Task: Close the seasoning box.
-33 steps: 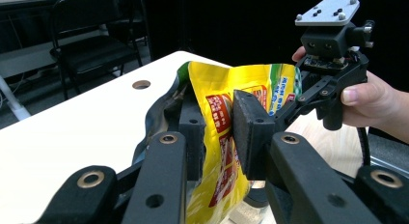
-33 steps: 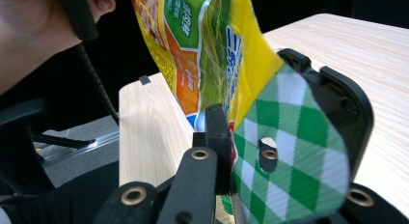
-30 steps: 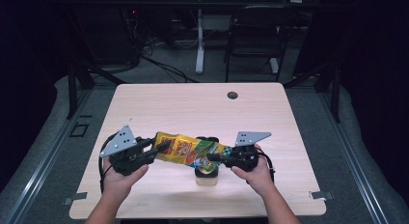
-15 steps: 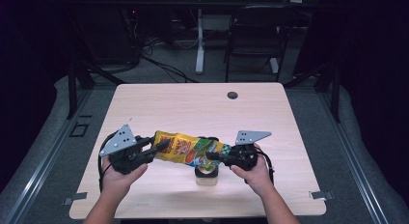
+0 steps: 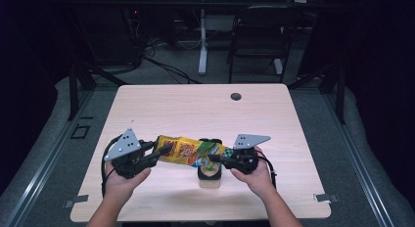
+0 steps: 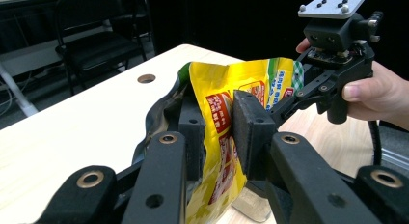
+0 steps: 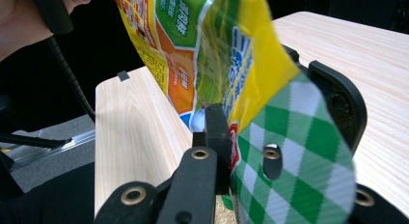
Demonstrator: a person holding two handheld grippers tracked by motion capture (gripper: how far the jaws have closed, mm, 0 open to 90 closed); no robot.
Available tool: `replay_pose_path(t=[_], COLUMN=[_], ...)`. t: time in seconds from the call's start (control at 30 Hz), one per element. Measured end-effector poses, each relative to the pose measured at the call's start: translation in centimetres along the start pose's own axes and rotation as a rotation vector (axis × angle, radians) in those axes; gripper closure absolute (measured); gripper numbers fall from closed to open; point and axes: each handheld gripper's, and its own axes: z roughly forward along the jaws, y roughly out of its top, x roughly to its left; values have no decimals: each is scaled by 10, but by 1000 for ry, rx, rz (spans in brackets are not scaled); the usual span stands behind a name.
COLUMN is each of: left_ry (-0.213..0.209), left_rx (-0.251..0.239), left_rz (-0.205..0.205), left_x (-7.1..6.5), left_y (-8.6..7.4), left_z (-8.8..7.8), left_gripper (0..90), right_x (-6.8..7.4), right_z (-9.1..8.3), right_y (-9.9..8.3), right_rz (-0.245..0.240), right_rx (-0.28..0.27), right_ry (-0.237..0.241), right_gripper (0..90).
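A yellow snack bag [image 5: 188, 151] with a green checked top hangs level above the table [image 5: 195, 109], held between both grippers. My left gripper [image 5: 160, 151] is shut on one end; in the left gripper view its pads [image 6: 253, 132] pinch one yellow wall of the bag [image 6: 217, 103], beside the bag's dark opening. My right gripper [image 5: 215, 158] is shut on the other end, and in the right gripper view it [image 7: 231, 151] clamps just under the green checked flap [image 7: 289, 151] with its hang hole. That right gripper [image 6: 294, 98] and its hand also show across the bag.
Under the bag a small clear container [image 5: 209, 174] with tan contents stands on the table, near the front edge. A black rounded object [image 5: 210, 141] lies just behind it. A cable hole [image 5: 236, 96] is at the table's far side; a chair [image 5: 264, 36] stands beyond.
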Motion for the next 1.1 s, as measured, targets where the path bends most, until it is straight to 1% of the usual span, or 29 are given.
replay_pose_path(t=[0.1, 0.13, 0.23, 0.3, 0.37, 0.4, 0.43, 0.47, 0.57, 0.63, 0.67, 0.73, 0.8, 0.83, 0.93, 1.03, 1.07, 1.1], left_ry=[1, -1, -1, 0, 5, 21, 6, 3, 8, 9, 8, 12, 10, 9, 10, 10, 7, 9], left_rx=[9, 3, 13, 7, 7, 10, 9, 9, 9, 9, 16, 4, 16, 12, 9, 4, 11, 1], left_rz=[5, 4, 10, 7, 7, 8, 8, 7, 1, 0, -1, -5, -5, -6, -6, -6, -1, -1], left_x=[0, -1, -1, 0, 0, -1, 0, 0, 1, 1, 2, 2, 3, 3, 3, 3, 3, 3], left_y=[0, 0, 1, 1, 1, 1, 1, 1, 1, 0, 0, -1, -1, -1, -2, -1, -1, -1], left_z=[0, 0, -1, -1, -1, -1, -1, 0, -1, -1, -1, -1, -2, -2, -2, -2, -3, -2], left_gripper=[752, 752, 753, 753, 753, 753, 753, 753, 753, 752, 752, 752, 751, 752, 751, 750, 750, 750], right_x=[-1, -1, -3, -4, -4, -5, -5, -5, -8, -9, -9, -9, -8, -9, -8, -8, -9, -9], right_z=[0, -1, -1, -2, -3, -3, -3, -3, -4, -5, -5, -5, -5, -5, -5, -5, -5, -4], right_y=[0, 0, 0, -1, -1, -1, -1, -2, -3, -3, -4, -4, -4, -4, -4, -4, -4, -5], right_rz=[-3, -1, 15, 27, 32, 31, 32, 28, 33, 35, 33, 29, 28, 25, 13, 21, 27, 37], right_rx=[3, 6, 11, 18, 16, 19, 22, 28, 44, 46, 49, 52, 52, 53, 54, 49, 46, 39], right_ry=[6, 5, 16, 20, 25, 28, 29, 30, 37, 41, 41, 40, 40, 40, 44, 55, 58, 67], right_gripper=[900, 899, 885, 876, 875, 874, 873, 869, 851, 850, 849, 850, 852, 856, 890, 900, 900, 900])
